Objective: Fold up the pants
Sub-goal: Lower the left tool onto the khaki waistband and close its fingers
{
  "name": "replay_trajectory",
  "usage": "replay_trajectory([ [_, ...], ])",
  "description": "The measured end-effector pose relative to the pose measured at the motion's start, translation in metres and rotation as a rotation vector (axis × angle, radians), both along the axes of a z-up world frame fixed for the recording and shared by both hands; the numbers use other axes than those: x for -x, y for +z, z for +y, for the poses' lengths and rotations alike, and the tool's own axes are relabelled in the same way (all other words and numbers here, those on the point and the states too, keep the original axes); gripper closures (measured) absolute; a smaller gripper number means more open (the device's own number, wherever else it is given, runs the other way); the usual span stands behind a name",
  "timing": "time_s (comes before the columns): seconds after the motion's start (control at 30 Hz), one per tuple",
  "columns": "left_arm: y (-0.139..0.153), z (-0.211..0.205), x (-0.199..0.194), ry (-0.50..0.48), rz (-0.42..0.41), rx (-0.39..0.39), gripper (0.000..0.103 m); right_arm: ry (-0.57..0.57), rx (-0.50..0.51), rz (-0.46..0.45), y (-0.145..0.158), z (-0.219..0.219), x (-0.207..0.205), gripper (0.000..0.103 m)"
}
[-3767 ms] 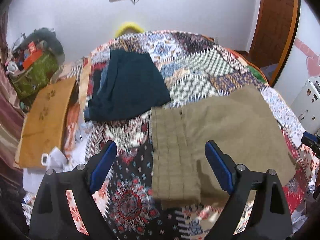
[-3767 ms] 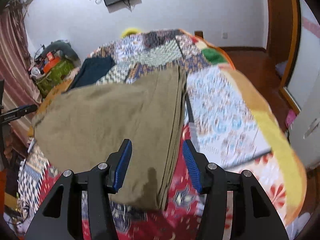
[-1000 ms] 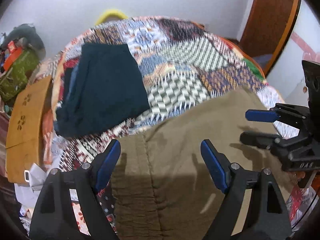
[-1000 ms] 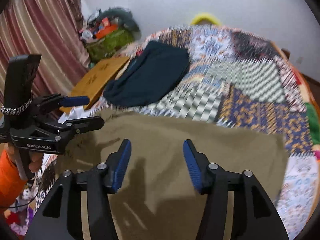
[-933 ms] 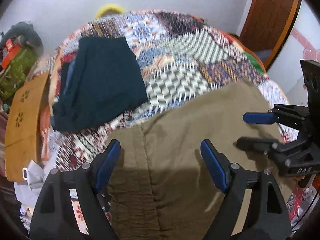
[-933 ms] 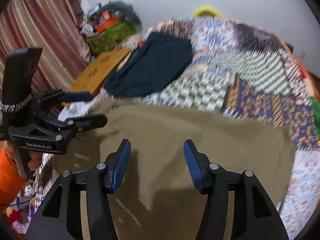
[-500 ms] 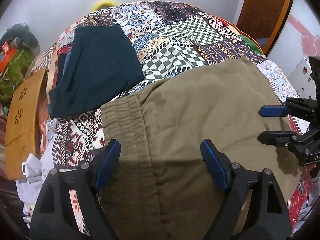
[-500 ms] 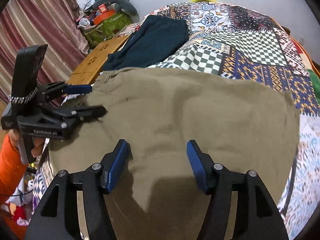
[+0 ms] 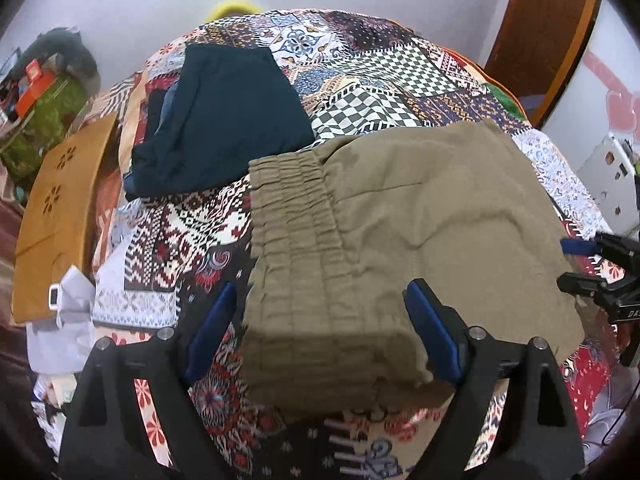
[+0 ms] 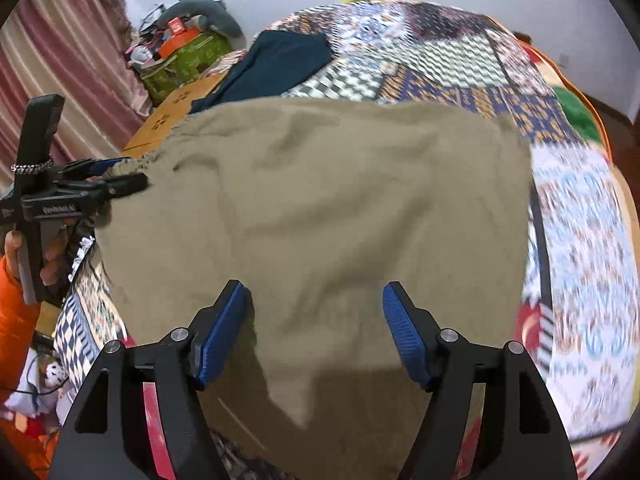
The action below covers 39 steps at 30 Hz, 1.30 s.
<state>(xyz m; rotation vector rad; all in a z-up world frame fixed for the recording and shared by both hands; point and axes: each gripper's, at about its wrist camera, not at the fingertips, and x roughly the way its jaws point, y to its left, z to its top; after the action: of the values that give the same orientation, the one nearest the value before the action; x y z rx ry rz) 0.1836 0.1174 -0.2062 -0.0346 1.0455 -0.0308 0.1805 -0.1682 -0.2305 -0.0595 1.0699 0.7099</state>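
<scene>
The olive pants [image 9: 400, 232] lie folded on the patchwork bedspread [image 9: 188, 236], elastic waistband on the left. They fill the middle of the right wrist view [image 10: 340, 208]. My left gripper [image 9: 320, 328] is open, its blue pads either side of the near waistband corner, holding nothing. It also shows at the left of the right wrist view [image 10: 116, 172]. My right gripper [image 10: 316, 332] is open above the near edge of the pants. It shows at the right edge of the left wrist view [image 9: 576, 260].
A folded dark teal garment [image 9: 224, 120] lies on the bedspread behind the pants. A brown board [image 9: 56, 216] leans at the bed's left side, next to a cluttered green box [image 10: 184, 60]. White paper [image 9: 64, 320] lies near the left corner. A wooden door [image 9: 544, 36] stands at the right.
Both grippers have drawn back toward the near edge of the pants and lowered. The pants now lie flatter, with the waistband corner between my left fingers.
</scene>
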Motion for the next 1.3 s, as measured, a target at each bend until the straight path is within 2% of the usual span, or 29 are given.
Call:
replay_trajectory([
  [0.2, 0.003, 0.003, 0.016, 0.030, -0.010, 0.019, 0.014, -0.088, 0.024, 0.012, -0.009, -0.032, 0.016, 0.035],
  [0.4, 0.009, 0.004, 0.030, 0.050, -0.027, 0.013, 0.013, -0.111, 0.054, -0.004, -0.009, -0.044, 0.029, 0.035],
  [0.57, 0.021, 0.005, 0.038, 0.081, -0.055, -0.017, 0.014, -0.120, 0.078, -0.025, -0.001, -0.043, 0.033, 0.035],
  [0.67, 0.035, 0.012, 0.045, 0.126, -0.092, -0.002, 0.014, -0.114, 0.062, -0.062, 0.014, -0.038, 0.032, 0.035],
  [0.87, 0.050, 0.023, 0.061, 0.188, -0.127, 0.097, 0.014, -0.072, -0.001, -0.193, 0.059, -0.012, 0.032, 0.035],
  [1.0, 0.039, 0.019, 0.066, 0.174, -0.077, 0.210, 0.014, -0.041, -0.043, -0.234, 0.073, 0.012, 0.030, 0.035],
  [1.1, 0.026, 0.011, 0.068, 0.149, -0.027, 0.265, 0.014, -0.015, -0.051, -0.234, 0.066, 0.030, 0.026, 0.035],
  [1.3, 0.003, -0.006, 0.068, 0.111, 0.052, 0.359, 0.014, 0.039, 0.020, -0.175, 0.029, 0.055, 0.022, 0.035],
])
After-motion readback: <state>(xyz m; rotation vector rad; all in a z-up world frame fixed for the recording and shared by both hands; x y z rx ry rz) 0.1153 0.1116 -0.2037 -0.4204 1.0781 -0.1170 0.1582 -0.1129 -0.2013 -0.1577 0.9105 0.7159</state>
